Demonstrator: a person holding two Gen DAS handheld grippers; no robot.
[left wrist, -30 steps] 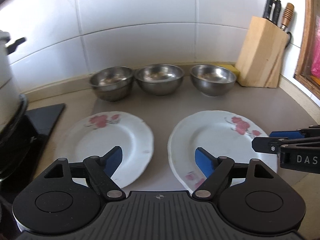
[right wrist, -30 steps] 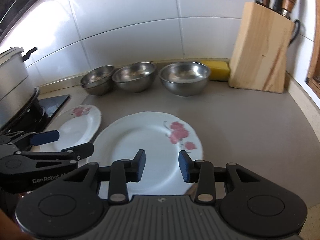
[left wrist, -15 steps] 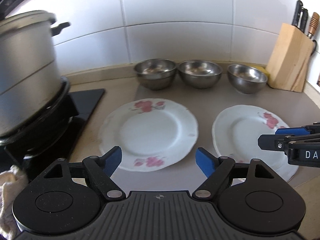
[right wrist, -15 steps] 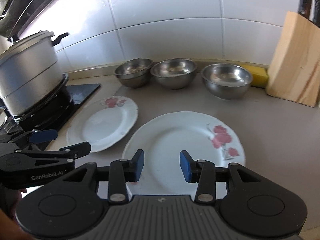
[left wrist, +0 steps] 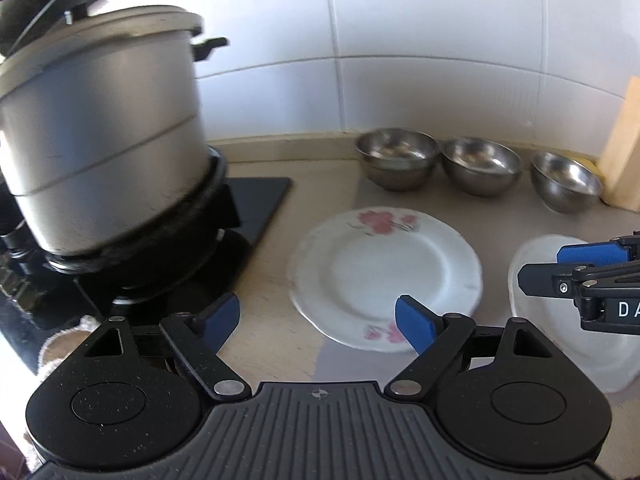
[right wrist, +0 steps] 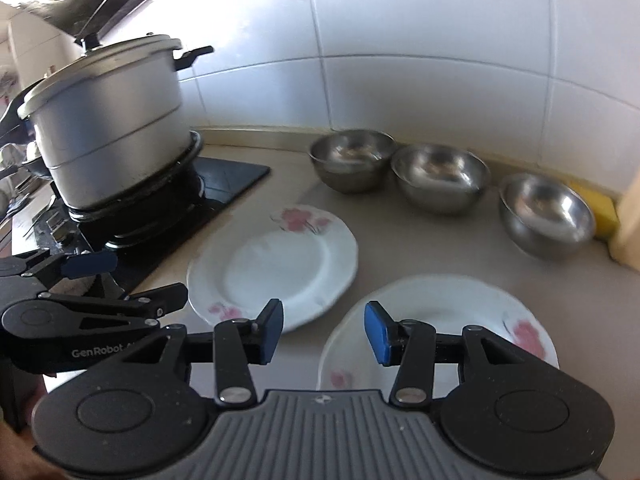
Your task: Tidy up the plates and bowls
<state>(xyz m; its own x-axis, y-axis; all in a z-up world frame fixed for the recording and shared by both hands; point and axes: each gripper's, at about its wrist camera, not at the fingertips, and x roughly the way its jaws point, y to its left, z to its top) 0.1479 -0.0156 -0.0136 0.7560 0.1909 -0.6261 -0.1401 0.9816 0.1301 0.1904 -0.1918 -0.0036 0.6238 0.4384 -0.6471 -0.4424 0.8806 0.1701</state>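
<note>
Two grippers are hovering above two flowered plates on a kitchen counter.

The left gripper [left wrist: 318, 314] is standing with its jaws wide apart and nothing between them, and they have just been opening; its right blue pad [left wrist: 414, 326] is showing over the near rim of the left plate [left wrist: 384, 272], without a clear touch; the right gripper [right wrist: 323, 330] is also having its jaws apart, only partly, just been opening, holding nothing, above the gap between the left plate and the right plate [right wrist: 452, 312]; both plates are lying flat on the beige counter [right wrist: 420, 240], just beside each other; three steel bowls [right wrist: 440, 178] are standing in a row near the tiled wall [right wrist: 420, 60]; a big pot [left wrist: 100, 136] is sitting on the stove [left wrist: 248, 204] at the left.
</note>
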